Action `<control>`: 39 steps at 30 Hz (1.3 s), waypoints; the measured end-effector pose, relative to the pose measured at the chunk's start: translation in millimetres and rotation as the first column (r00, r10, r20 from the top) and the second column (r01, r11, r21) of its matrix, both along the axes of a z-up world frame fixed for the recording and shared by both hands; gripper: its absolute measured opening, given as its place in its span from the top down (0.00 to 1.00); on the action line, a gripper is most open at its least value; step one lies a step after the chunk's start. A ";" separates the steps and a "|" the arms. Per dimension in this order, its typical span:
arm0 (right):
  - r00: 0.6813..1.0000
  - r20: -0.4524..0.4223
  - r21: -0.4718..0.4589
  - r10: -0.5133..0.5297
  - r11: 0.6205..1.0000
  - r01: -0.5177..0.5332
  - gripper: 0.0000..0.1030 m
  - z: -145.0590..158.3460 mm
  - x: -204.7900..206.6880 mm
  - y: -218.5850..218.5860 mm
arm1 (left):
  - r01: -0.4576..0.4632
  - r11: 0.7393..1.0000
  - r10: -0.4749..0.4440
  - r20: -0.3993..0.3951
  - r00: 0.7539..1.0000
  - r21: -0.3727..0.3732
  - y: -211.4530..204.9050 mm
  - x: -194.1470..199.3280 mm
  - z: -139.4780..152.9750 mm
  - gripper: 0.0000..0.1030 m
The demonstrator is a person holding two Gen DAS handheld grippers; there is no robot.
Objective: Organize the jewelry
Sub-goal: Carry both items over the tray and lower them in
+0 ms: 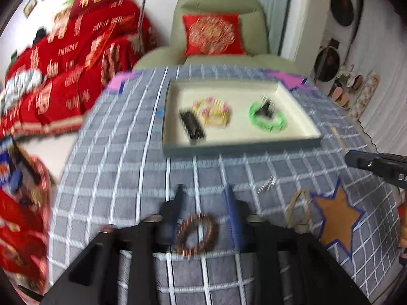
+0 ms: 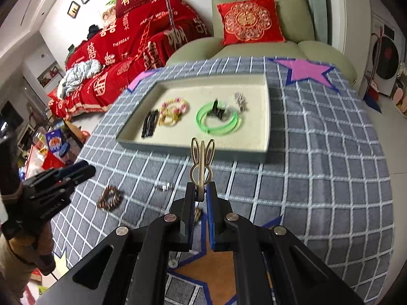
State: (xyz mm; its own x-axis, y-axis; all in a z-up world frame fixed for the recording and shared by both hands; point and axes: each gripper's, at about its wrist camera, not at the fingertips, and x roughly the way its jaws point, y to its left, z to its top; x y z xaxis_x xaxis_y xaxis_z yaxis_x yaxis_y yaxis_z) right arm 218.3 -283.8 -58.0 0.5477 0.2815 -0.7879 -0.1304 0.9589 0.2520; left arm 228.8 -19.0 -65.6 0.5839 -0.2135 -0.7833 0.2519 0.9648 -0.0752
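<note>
Now the right gripper point(image 2: 201, 190) pinches a gold bunny clip point(image 2: 202, 160) just short of the tray point(image 2: 267, 117); the left gripper point(image 1: 206, 198) stands open over a brown bracelet point(image 1: 197, 233) lying nearer than the tray.

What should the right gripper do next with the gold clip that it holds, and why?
Probably carry it forward over the tray and let go there. The right gripper is shut on the gold clip, just short of the tray's near wall, and bracelets already lie inside, with bare floor beside them.
</note>
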 end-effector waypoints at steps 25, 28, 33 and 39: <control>0.999 -0.044 0.005 0.010 1.000 -0.010 0.91 -19.0 -13.0 5.1 | 0.096 0.994 -0.093 -0.059 0.994 0.056 -6.5 -14.3 -49.8 0.71; 0.999 -0.036 0.001 0.009 1.000 -0.009 0.91 -15.4 -8.0 3.0 | 0.105 0.994 -0.104 -0.028 0.994 0.032 -7.5 -12.4 -33.1 0.71; 1.000 -0.026 0.018 -0.014 1.000 0.014 0.91 -6.9 11.6 -5.4 | 0.114 0.993 -0.114 0.039 0.993 0.015 -16.0 6.2 2.3 0.71; 0.999 -0.007 0.006 -0.042 0.999 0.042 0.91 -0.6 50.2 -7.4 | 0.084 0.996 -0.083 0.059 0.995 -0.011 -31.8 56.2 20.3 0.71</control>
State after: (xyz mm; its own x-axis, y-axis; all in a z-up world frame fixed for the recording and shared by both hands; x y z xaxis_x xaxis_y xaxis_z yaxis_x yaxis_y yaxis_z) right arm 268.5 -291.2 -58.7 0.5538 0.2632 -0.7900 -0.0883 0.9620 0.2586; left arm 285.0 -50.8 -45.2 0.6086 -0.2734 -0.7448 0.3360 0.9393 -0.0703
